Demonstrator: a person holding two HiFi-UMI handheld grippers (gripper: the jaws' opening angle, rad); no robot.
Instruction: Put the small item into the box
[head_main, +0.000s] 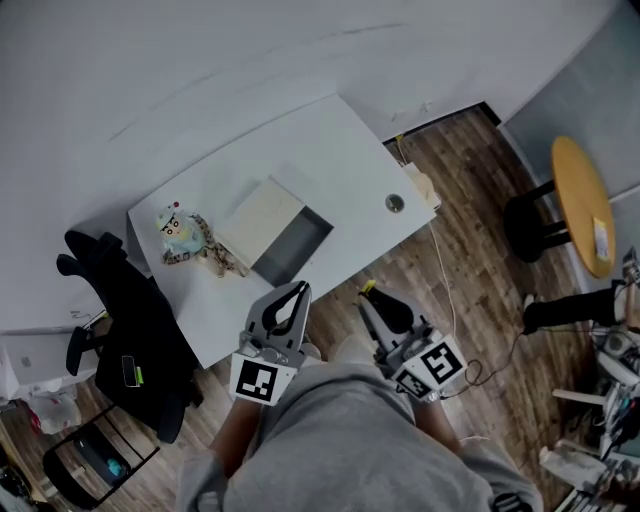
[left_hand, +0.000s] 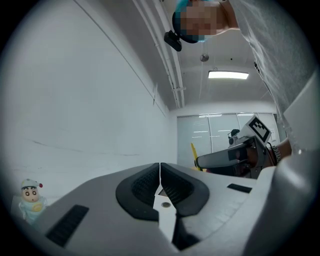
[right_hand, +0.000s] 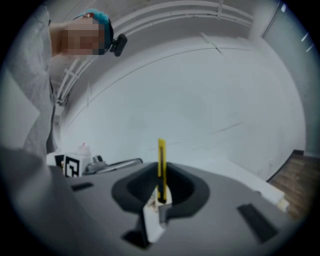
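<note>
An open cardboard box (head_main: 262, 222) lies on the white table (head_main: 340, 150), its dark inside facing the near edge. A cartoon figure toy (head_main: 183, 232) stands left of it, and shows low at the left in the left gripper view (left_hand: 30, 199). A small round grey thing (head_main: 395, 203) sits near the table's right end. My left gripper (head_main: 293, 297) (left_hand: 160, 172) is shut and empty, off the table's near edge. My right gripper (head_main: 373, 300) (right_hand: 161, 177) is shut on a thin yellow cutter (right_hand: 161, 160) that sticks up between its pads.
A black office chair (head_main: 130, 320) stands left of the table. At the right are a round yellow-topped table (head_main: 585, 205), a dark stool (head_main: 535, 225) and a cable (head_main: 445, 290) on the wooden floor. A pale object (head_main: 422, 185) sits at the table's right edge.
</note>
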